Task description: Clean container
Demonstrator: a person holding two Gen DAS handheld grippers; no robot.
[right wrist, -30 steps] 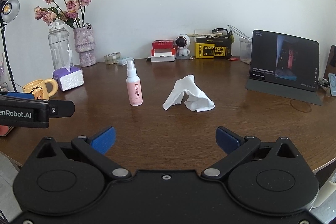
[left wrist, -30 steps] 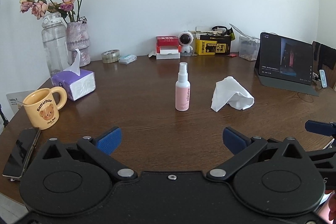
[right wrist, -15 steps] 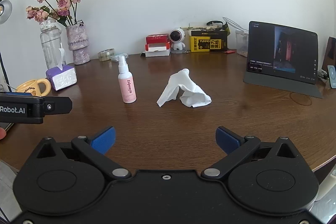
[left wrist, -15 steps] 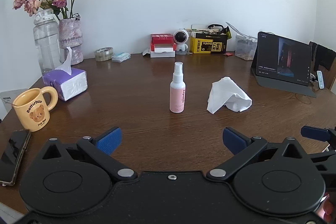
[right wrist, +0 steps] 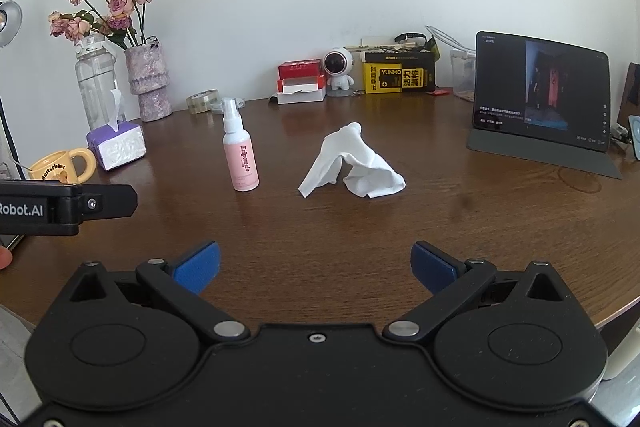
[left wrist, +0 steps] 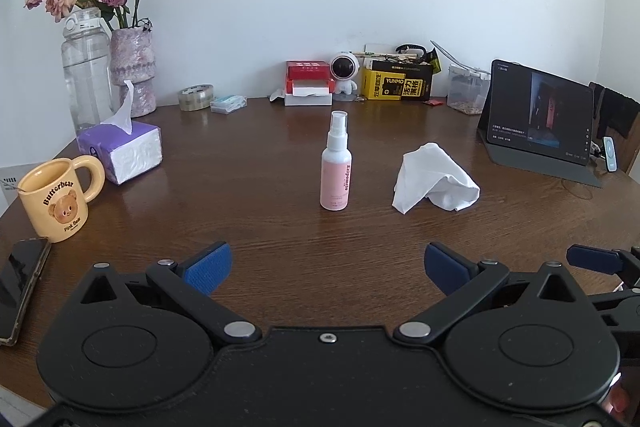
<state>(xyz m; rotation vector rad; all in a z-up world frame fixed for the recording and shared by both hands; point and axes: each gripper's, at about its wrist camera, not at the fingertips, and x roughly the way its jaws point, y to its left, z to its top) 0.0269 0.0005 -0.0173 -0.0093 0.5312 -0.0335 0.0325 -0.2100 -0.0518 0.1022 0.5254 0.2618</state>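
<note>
The pink spray bottle (left wrist: 336, 167) stood upright mid-table (left wrist: 260, 227), a crumpled tissue (left wrist: 434, 179) beside it. The yellow mug's (left wrist: 56, 199) contents were hidden. Both the left gripper (left wrist: 326, 265) and right gripper (right wrist: 316, 263) hovered empty, fingers spread.

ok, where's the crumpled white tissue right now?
The crumpled white tissue lies loose on the wooden table, mid-table, right of the upright pink spray bottle and apart from it, ahead of the open right gripper.
</note>
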